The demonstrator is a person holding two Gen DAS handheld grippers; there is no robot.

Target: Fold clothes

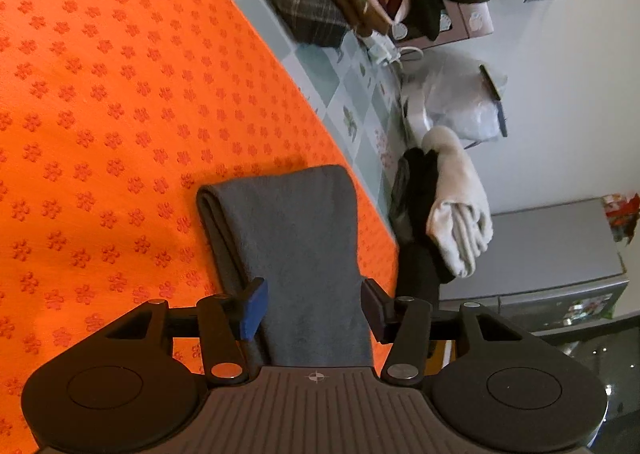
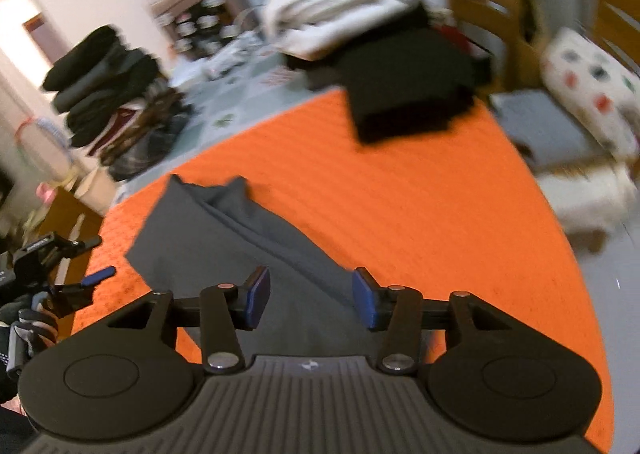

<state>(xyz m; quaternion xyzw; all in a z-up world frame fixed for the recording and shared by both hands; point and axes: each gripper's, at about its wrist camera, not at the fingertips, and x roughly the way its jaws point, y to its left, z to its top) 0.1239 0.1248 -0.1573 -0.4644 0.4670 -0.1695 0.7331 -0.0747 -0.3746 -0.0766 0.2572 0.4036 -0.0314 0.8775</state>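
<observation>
A grey garment (image 1: pixel 296 238) lies folded into a long strip on the orange dotted mat (image 1: pixel 120 93). My left gripper (image 1: pixel 314 298) hovers over its near end, open, with the cloth beneath the gap and neither pad pressing on it. In the right wrist view the same grey garment (image 2: pixel 224 238) spreads out on the mat (image 2: pixel 400 213), with a fold ridge running along it. My right gripper (image 2: pixel 311 290) stands open above that ridge and holds nothing. The left gripper (image 2: pixel 96 258) shows at the left edge.
A stack of folded dark and plaid clothes (image 1: pixel 304 1) stands on the tiled tablecloth beyond the mat. White and black folded garments (image 1: pixel 460 205) sit at the table's edge. A black folded garment (image 2: pixel 408 93) overlaps the mat's far side, with a white pile (image 2: pixel 344 1) behind it. Wooden chairs (image 2: pixel 500 13) stand beyond.
</observation>
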